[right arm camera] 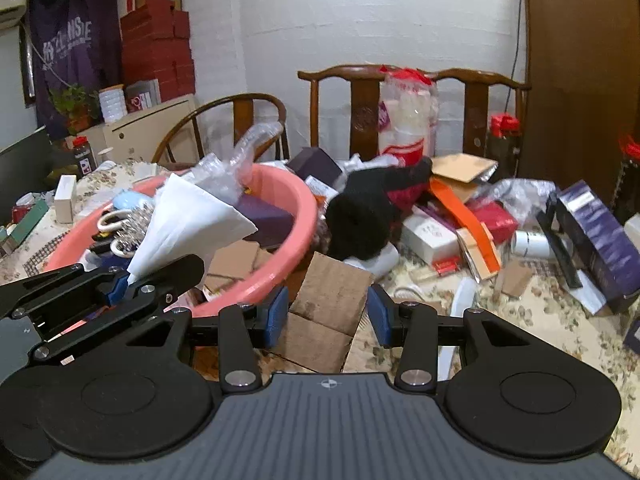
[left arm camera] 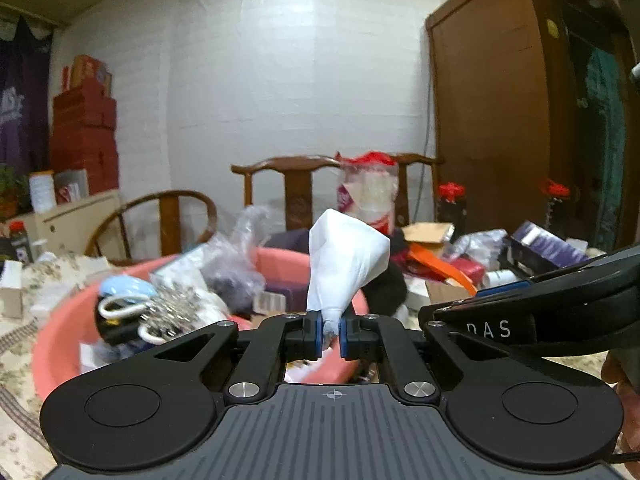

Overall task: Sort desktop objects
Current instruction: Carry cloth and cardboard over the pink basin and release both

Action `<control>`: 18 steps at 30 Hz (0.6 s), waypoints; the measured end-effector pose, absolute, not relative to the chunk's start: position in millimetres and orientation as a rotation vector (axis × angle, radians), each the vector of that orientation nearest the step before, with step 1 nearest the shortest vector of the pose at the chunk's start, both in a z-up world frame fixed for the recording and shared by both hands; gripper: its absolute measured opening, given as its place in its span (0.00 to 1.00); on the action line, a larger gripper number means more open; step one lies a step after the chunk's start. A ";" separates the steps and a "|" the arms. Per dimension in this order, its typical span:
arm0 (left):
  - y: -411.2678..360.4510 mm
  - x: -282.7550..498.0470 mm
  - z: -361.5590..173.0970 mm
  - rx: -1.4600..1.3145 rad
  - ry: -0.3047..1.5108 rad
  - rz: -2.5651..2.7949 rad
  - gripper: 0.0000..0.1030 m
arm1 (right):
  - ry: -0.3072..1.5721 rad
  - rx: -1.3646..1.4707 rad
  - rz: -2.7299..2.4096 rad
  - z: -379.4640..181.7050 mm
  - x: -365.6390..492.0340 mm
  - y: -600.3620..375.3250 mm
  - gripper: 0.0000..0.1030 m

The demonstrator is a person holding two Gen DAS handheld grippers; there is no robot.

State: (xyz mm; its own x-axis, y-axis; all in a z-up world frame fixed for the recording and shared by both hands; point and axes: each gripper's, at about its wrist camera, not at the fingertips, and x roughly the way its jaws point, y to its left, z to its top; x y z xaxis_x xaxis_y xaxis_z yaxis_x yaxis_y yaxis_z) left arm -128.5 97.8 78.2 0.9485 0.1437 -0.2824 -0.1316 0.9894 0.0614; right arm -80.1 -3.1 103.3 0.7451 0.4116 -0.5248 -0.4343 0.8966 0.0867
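Beside the pink basin (right arm camera: 298, 216), the cardboard piece's (right arm camera: 324, 312) lower part hides behind the right gripper's body; print on the white box (right arm camera: 430, 236) is too blurred to read.

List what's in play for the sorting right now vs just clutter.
In play:
left gripper, shut on white tissue
pink basin, holding sorted items
right gripper, open over cardboard piece

Lying about:
black glove
orange strap
purple box
wooden chairs

one basin (right arm camera: 298, 216), three chairs (right arm camera: 362, 92)
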 end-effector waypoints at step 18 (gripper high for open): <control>173.4 -113.1 73.1 0.046 0.329 0.367 0.20 | 0.586 -0.081 0.563 101.6 -53.5 88.0 0.47</control>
State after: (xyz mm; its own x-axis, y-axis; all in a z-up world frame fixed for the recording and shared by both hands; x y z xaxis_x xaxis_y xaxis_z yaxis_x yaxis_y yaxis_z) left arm -113.1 173.3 73.1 0.8811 0.3597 -0.3070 -0.3448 0.9330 0.1035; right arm -53.5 88.0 101.6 0.6874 0.4804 -0.5447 -0.5252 0.8468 0.0839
